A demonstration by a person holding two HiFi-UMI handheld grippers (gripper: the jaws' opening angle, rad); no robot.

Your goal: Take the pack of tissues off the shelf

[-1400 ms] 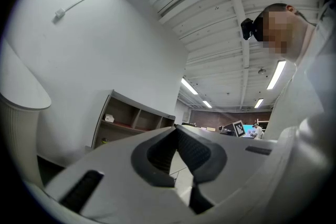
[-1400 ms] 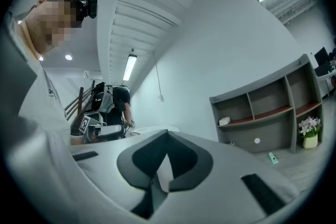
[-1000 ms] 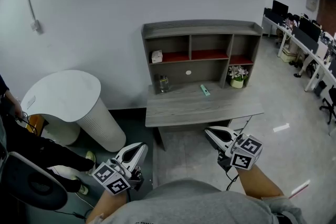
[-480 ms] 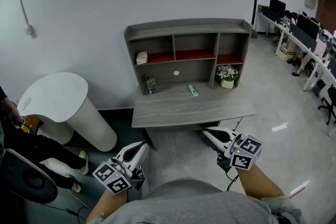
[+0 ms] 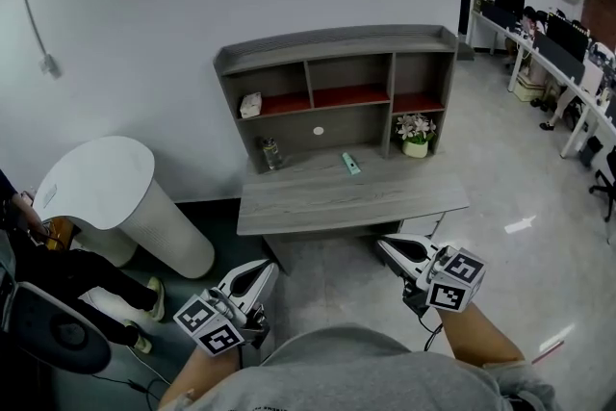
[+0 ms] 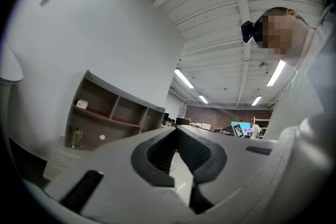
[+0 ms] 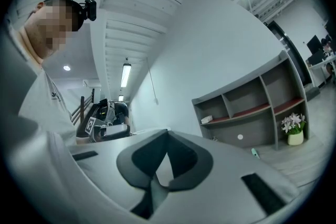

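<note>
The white pack of tissues (image 5: 250, 105) lies on the red-lined shelf in the left compartment of the grey desk hutch (image 5: 332, 43); it also shows in the left gripper view as the pack (image 6: 81, 104) and in the right gripper view as the pack (image 7: 206, 119). My left gripper (image 5: 265, 269) hangs low at the bottom left, well short of the desk, jaws together and empty. My right gripper (image 5: 383, 245) is held just off the desk's front right corner, shut with nothing in it.
On the desk top (image 5: 289, 207) stand a small glass jar (image 5: 269, 152), a green item (image 5: 351, 165) and a potted flower (image 5: 415, 132). A white rounded stand (image 5: 106, 197) and a seated person (image 5: 58, 269) are at the left. Office desks (image 5: 568, 63) line the far right.
The desk and hutch have slid left and slightly nearer in the head view. Both grippers stay low and shut in nearly the same spots.
</note>
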